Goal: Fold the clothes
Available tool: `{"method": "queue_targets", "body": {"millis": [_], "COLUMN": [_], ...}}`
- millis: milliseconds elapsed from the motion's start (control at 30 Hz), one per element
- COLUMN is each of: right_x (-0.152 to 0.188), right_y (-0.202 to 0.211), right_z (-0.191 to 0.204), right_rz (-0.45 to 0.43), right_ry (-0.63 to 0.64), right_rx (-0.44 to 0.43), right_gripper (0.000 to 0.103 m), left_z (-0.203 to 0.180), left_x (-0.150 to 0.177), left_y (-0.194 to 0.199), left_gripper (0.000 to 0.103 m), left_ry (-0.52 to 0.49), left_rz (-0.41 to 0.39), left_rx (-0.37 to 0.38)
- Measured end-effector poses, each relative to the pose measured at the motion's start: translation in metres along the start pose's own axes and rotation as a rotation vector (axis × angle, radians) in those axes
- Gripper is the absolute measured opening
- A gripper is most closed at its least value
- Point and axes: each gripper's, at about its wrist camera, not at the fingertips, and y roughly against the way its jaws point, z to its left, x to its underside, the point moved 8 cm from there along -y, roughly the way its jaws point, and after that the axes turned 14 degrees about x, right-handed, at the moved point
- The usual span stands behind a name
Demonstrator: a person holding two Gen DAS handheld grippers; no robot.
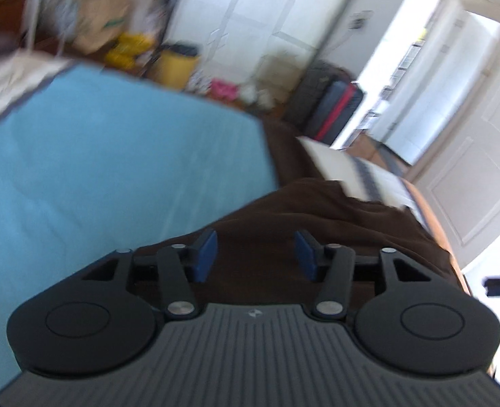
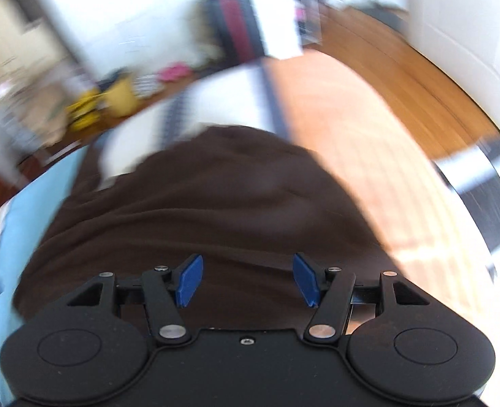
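Both the left gripper (image 1: 256, 254) and the right gripper (image 2: 246, 279) hover with jaws apart, gripping nothing — probably between folds. The brown garment (image 2: 199, 203) lies beneath them (partly on the blue sheet (image 1: 97, 156)), spread flat for folding.

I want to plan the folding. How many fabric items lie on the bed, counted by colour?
Brown garment: 1
Light blue sheet: 1
White cloth with dark stripes: 1
Total: 3
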Motion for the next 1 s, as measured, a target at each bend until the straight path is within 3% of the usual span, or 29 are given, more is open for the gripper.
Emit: {"method": "queue_targets", "body": {"millis": [100,233,367,467,533,567,600,633,700,767,833,900,1000], "right_x": [0.006,0.024,0.044,0.042,0.030,0.024,0.017,0.013,0.004,-0.010,-0.015,-0.013,-0.002], "right_y": [-0.012,-0.031,-0.052,-0.064,-0.069,-0.070,-0.070,-0.067,-0.058,-0.027,0.000,0.004,-0.022], "right_z": [-0.044,-0.074,-0.094,-0.095,-0.083,-0.075,-0.061,-0.050,-0.031,-0.023,-0.023,-0.029,-0.039], "right_rz": [0.067,0.170,0.272,0.287,0.221,0.183,0.130,0.085,-0.016,-0.191,-0.308,-0.307,-0.168], "right_ry": [-0.157,-0.291,-0.423,-0.494,-0.419,-0.362,-0.243,-0.170,-0.030,0.050,0.104,0.090,0.089], "right_rx": [0.001,-0.059,-0.040,-0.060,-0.054,-0.047,-0.021,0.017,0.095,0.203,0.374,0.444,0.447], "right_gripper": [0.064,0.066,0.066,0.072,0.071,0.049,0.020,0.007,0.006,0.005,0.005,0.005,0.005], "left_z": [-0.027,-0.060,-0.083,-0.086,-0.085,-0.084,-0.083,-0.083,-0.085,-0.090,-0.095,-0.101,-0.110], "left_x": [0.025,0.070,0.100,0.112,0.119,0.122,0.126,0.131,0.140,0.146,0.153,0.160,0.167], "left_y": [0.010,0.006,-0.013,-0.021,-0.024,-0.026,-0.028,-0.029,-0.031,-0.026,-0.020,-0.017,-0.016], "left_gripper": [0.059,0.059,0.060,0.061,0.064,0.065,0.066,0.066,0.068,0.068,0.066,0.066,0.066], "left_ry": [-0.013,-0.019,-0.125,-0.155,-0.142,-0.127,-0.114,-0.109,-0.101,-0.109,-0.117,-0.104,-0.131], "left_rz": [0.032,0.195,0.330,0.370,0.395,0.409,0.423,0.436,0.458,0.465,0.472,0.483,0.491], "left_rx": [0.071,0.173,0.177,0.158,0.167,0.175,0.179,0.180,0.183,0.197,0.210,0.238,0.247]}}
